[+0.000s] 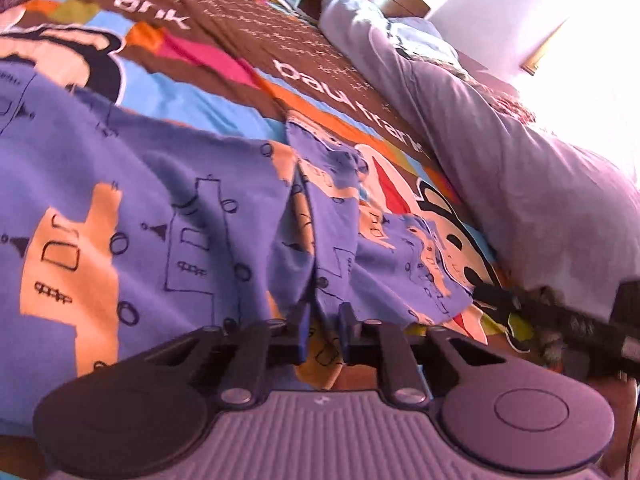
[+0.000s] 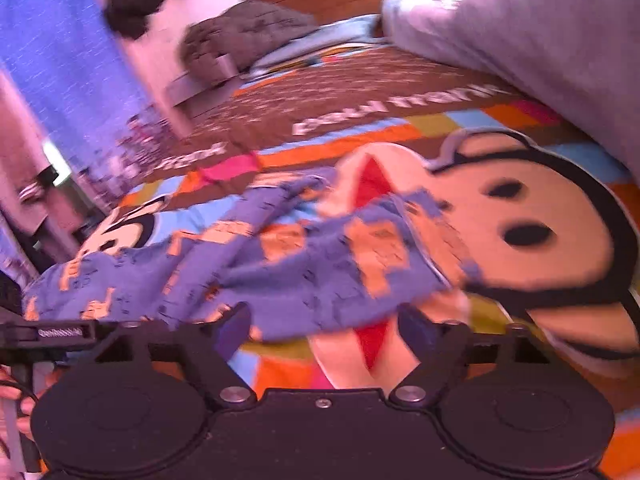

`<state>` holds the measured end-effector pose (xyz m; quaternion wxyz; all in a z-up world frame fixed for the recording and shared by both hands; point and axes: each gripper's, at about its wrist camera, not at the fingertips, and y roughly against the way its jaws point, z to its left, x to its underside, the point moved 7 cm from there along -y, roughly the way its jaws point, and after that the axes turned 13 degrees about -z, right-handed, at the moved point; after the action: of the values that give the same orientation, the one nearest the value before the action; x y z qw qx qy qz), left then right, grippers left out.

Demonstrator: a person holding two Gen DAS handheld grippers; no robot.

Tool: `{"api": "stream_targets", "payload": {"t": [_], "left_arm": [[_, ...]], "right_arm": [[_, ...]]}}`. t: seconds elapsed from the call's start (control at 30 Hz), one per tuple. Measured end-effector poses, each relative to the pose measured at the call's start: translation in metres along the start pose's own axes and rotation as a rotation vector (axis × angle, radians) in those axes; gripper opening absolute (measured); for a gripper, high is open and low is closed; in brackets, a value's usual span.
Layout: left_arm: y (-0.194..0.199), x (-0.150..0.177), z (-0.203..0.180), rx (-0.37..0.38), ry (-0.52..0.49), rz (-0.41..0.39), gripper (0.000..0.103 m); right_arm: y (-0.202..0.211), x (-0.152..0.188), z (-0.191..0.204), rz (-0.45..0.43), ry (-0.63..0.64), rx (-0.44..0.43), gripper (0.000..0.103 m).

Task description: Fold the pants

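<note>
From the left wrist, the patterned blue pants [image 1: 168, 208] are seen spread on a cartoon-print bedspread [image 1: 224, 80], an edge pinched in the narrowed left gripper [image 1: 323, 334]. From the right wrist, the right gripper [image 2: 324, 330] is held wide over the rumpled cloth, gripping nothing; folding is judged barely begun.

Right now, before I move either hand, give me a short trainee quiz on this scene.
1. True or false: the right tongs stand wide open.
2. The blue-purple printed fabric pants lie on: A) a bare wooden floor; B) a colourful cartoon-monkey bedspread; C) a metal tray.
3. Which tongs are closed narrowly on a fold of the pants?

Key: 1 true; 2 B; 3 the left tongs.
</note>
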<state>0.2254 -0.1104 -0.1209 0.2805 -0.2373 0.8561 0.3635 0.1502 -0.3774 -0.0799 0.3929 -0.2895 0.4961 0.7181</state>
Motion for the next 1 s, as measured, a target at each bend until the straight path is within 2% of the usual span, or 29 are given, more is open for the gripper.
{"api": "stream_targets", "payload": {"t": [0.03, 0.1, 0.2, 0.33, 0.47, 0.5, 0.57, 0.63, 0.67, 0.73, 0.8, 0.93, 1.0], "left_arm": [[0.000, 0.000, 0.002, 0.005, 0.015, -0.002, 0.009], [0.000, -0.001, 0.006, 0.014, 0.047, -0.011, 0.004], [0.000, -0.001, 0.011, 0.021, 0.078, -0.023, 0.002], [0.001, -0.001, 0.007, 0.009, 0.048, -0.034, 0.002], [-0.002, -0.001, 0.004, 0.015, 0.033, -0.026, 0.002], [-0.001, -0.001, 0.004, 0.023, 0.040, -0.025, 0.002], [-0.002, -0.001, 0.005, 0.029, 0.055, -0.025, 0.002], [-0.002, -0.001, 0.004, 0.031, 0.058, -0.026, 0.002], [-0.002, -0.001, 0.003, 0.029, 0.053, -0.027, 0.002], [0.001, 0.000, 0.004, 0.028, 0.044, -0.028, 0.002], [0.002, 0.000, 0.004, 0.029, 0.045, -0.032, 0.002], [0.010, -0.001, 0.002, 0.037, 0.045, -0.064, 0.001], [0.012, -0.001, -0.001, 0.030, 0.028, -0.071, 0.001]], "right_arm": [[-0.012, -0.009, 0.007, 0.016, 0.035, -0.021, 0.061], [-0.039, -0.028, 0.023, 0.044, 0.076, -0.071, 0.057], [-0.098, -0.059, 0.051, 0.111, 0.114, -0.152, 0.056], [-0.174, -0.084, 0.078, 0.202, 0.166, -0.154, 0.055], [-0.228, -0.091, 0.094, 0.321, 0.176, -0.071, 0.054], [-0.236, -0.091, 0.095, 0.343, 0.175, -0.040, 0.054], [-0.249, -0.088, 0.096, 0.382, 0.173, 0.005, 0.061], [-0.257, -0.081, 0.097, 0.417, 0.186, 0.046, 0.059], [-0.260, -0.078, 0.098, 0.428, 0.192, 0.066, 0.057], [-0.262, -0.075, 0.096, 0.424, 0.184, 0.101, 0.038], [-0.263, -0.074, 0.092, 0.401, 0.172, 0.133, 0.029], [-0.257, -0.077, 0.077, 0.346, 0.124, 0.161, 0.000], [-0.254, -0.083, 0.071, 0.312, 0.099, 0.156, 0.000]]}}
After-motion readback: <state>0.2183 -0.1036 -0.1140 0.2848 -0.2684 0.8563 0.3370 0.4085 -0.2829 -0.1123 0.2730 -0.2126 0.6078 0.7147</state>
